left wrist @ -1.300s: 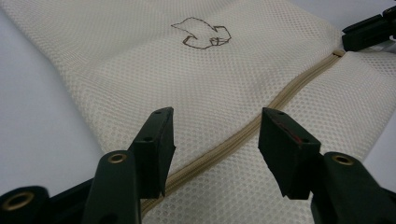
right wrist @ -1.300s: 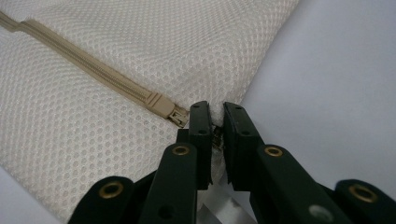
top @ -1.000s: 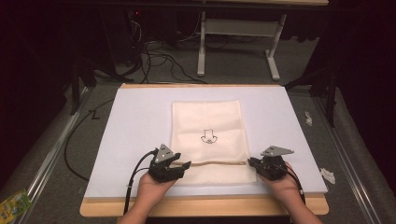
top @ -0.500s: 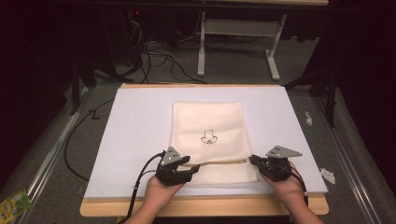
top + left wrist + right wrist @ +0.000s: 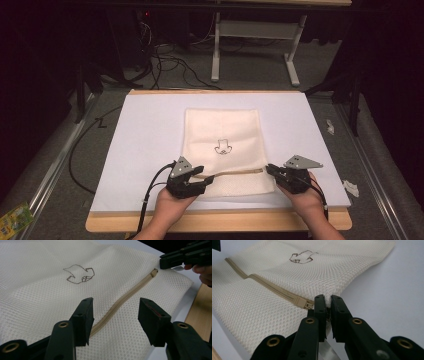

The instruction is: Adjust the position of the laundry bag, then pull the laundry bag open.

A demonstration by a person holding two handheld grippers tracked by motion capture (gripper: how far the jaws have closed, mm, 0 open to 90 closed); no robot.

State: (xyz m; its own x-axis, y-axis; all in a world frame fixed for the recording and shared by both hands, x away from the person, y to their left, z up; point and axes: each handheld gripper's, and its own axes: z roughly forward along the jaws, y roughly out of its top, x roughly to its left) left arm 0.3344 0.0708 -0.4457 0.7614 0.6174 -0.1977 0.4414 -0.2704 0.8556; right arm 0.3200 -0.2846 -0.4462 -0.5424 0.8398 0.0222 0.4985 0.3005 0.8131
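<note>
A cream mesh bag (image 5: 222, 130) with a small dark drawing lies flat on the white board (image 5: 145, 145). A tan zipper (image 5: 235, 173) runs across its near end. My left gripper (image 5: 201, 181) is at the zipper's left end. In the left gripper view it (image 5: 115, 312) is open, its jaws standing on either side of the zipper (image 5: 130, 293) without pressing it. My right gripper (image 5: 270, 170) is shut on the bag's right edge. The right gripper view shows a fold of mesh pinched in it (image 5: 327, 300), just beside the zipper slider (image 5: 308, 305).
The board rests on a wooden table (image 5: 225, 222) whose front edge runs under my hands. Bare white board flanks the bag on both sides. Cables (image 5: 165, 55) and a desk frame (image 5: 250, 45) lie on the floor beyond the far edge.
</note>
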